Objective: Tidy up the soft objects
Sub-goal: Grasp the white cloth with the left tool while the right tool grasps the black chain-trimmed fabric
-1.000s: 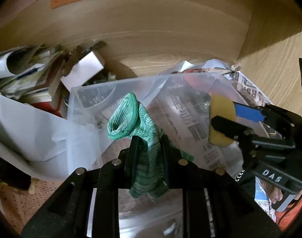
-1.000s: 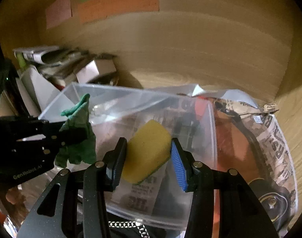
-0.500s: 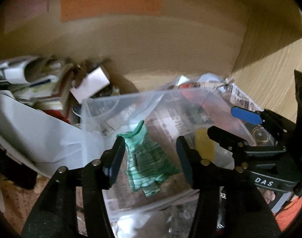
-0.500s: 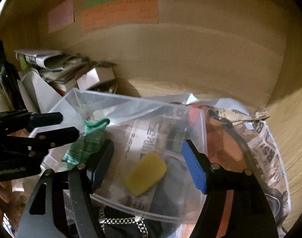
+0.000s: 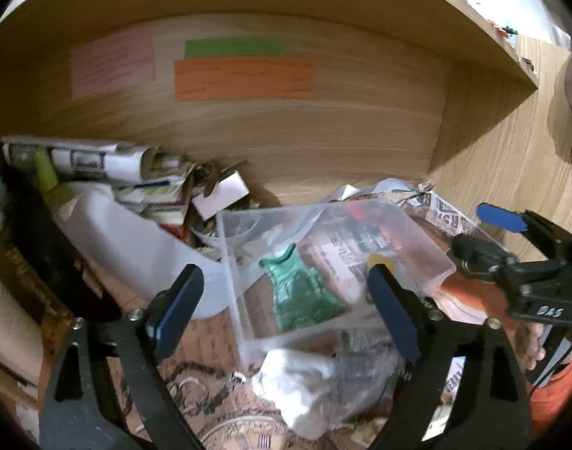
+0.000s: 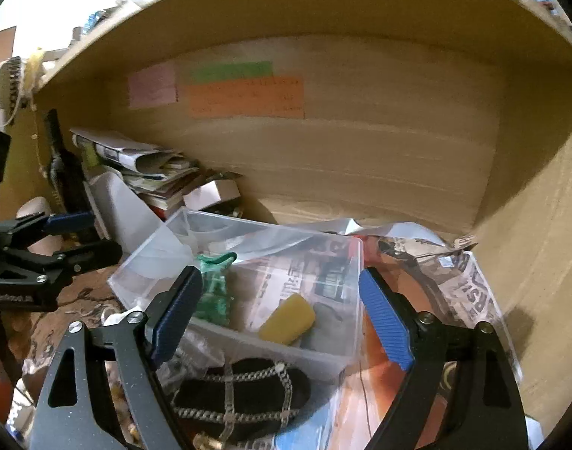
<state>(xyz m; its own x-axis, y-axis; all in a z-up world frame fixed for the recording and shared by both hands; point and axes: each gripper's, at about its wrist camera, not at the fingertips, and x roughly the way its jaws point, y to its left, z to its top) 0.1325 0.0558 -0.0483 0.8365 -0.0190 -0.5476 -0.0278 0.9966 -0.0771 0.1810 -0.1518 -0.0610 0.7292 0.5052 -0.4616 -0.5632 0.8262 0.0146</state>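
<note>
A green knitted glove [image 5: 299, 292] lies inside a clear plastic bin [image 5: 244, 322] on a cluttered wooden shelf. A yellow sponge [image 6: 287, 318] lies in the same bin [image 6: 323, 356] beside the glove [image 6: 214, 292]; in the left wrist view only a sliver of the sponge [image 5: 376, 260] shows. My left gripper [image 5: 286, 300] is open and empty, held back above the bin's near side. My right gripper [image 6: 278, 307] is open and empty, also above the bin. Each gripper shows in the other's view: the right gripper [image 5: 484, 232] and the left gripper [image 6: 87, 236].
A white crumpled cloth [image 5: 297, 375] and grey fabric [image 5: 364, 360] lie in front of the bin. A black pad with a metal chain [image 6: 244, 390] lies near the right gripper. Papers and a white box [image 5: 220, 193] are piled at the left. Newspaper [image 6: 466, 288] lines the right side.
Both grippers opened and dropped their loads: the glove and the sponge now lie in the bin. Both grippers have pulled back and up, jaws wider.
</note>
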